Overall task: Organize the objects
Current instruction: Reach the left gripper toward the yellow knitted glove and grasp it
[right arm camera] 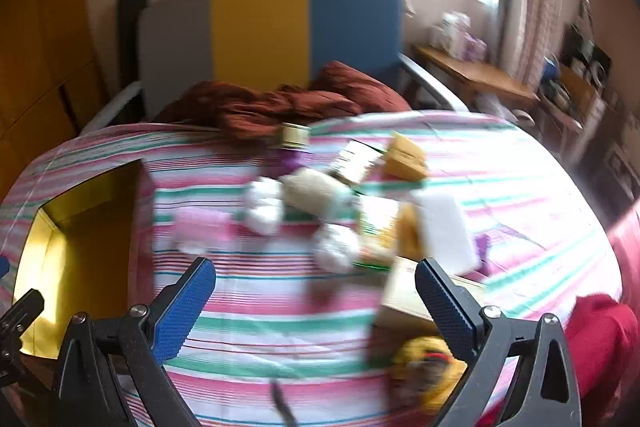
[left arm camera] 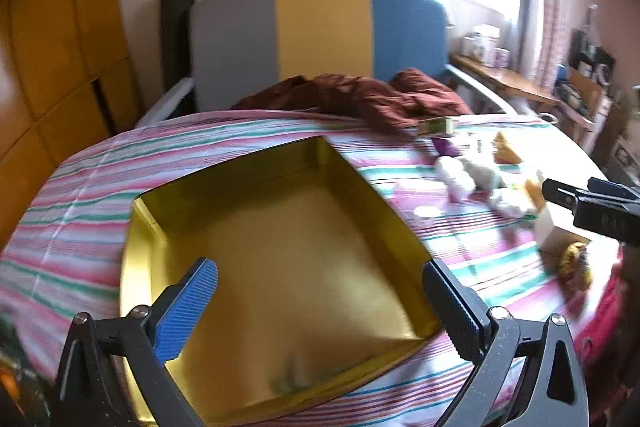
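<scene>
My left gripper [left arm camera: 320,307] gapes wide and empty above the gold box [left arm camera: 280,247] by the bed's [left arm camera: 80,187] left edge; my right gripper [right arm camera: 316,303], equally wide and empty, hangs just short of the jumbled objects [right arm camera: 340,211] mid-bed.

Open box [left arm camera: 280,247] on bed cover [left arm camera: 80,195], directly below my left gripper [left arm camera: 320,307], nothing between its spread fingers. Heap of small items [right arm camera: 340,203] on cover right of box, ahead of my right gripper [right arm camera: 316,307]. Crumpled cloth [right arm camera: 280,107] behind heap, before headboard [right arm camera: 260,27]. Side table [right arm camera: 476,75] right of headboard.
</scene>
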### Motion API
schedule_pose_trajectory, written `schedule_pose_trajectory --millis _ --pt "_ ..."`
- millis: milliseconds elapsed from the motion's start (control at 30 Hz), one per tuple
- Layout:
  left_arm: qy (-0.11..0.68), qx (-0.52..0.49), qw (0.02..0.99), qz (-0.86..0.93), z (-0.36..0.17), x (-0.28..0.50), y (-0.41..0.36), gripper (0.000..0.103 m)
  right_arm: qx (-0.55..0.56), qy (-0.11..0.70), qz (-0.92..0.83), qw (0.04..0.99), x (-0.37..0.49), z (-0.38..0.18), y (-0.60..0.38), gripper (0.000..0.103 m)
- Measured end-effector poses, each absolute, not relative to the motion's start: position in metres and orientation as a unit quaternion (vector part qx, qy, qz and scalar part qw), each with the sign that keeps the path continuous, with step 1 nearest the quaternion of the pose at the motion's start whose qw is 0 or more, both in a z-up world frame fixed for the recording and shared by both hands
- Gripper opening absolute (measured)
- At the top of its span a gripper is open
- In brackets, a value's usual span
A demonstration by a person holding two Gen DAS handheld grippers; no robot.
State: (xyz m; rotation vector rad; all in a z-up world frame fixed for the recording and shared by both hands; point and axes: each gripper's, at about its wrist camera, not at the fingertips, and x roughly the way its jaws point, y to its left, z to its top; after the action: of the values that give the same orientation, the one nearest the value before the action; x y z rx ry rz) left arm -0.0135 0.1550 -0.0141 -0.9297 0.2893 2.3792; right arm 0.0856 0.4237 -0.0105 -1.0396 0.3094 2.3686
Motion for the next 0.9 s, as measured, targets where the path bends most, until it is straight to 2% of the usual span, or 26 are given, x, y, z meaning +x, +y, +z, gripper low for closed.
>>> schedule_pose_trajectory --millis 267,400,733,900 --pt "0.085 -0.374 0.352 0.854 -0.016 -0.01 0.185 0.103 -0.421 0.242 0.822 0.297 0.137 -0.009 0.513 0.102" --pt "0.118 -0.369 0.391 0.835 -0.021 0.003 0.215 0.103 -0.427 0.287 0.807 0.288 0.156 -0.011 0.532 0.102" --pt "0.178 -0.389 0.489 0.76 -0.047 0.026 0.315 0.103 -0.379 0.273 0.838 0.282 0.205 0.02 0.54 0.102" --pt "0.168 -0.416 0.535 0.716 -0.058 0.045 0.359 0.103 -0.373 0.283 0.835 0.29 0.216 0.02 0.547 0.102"
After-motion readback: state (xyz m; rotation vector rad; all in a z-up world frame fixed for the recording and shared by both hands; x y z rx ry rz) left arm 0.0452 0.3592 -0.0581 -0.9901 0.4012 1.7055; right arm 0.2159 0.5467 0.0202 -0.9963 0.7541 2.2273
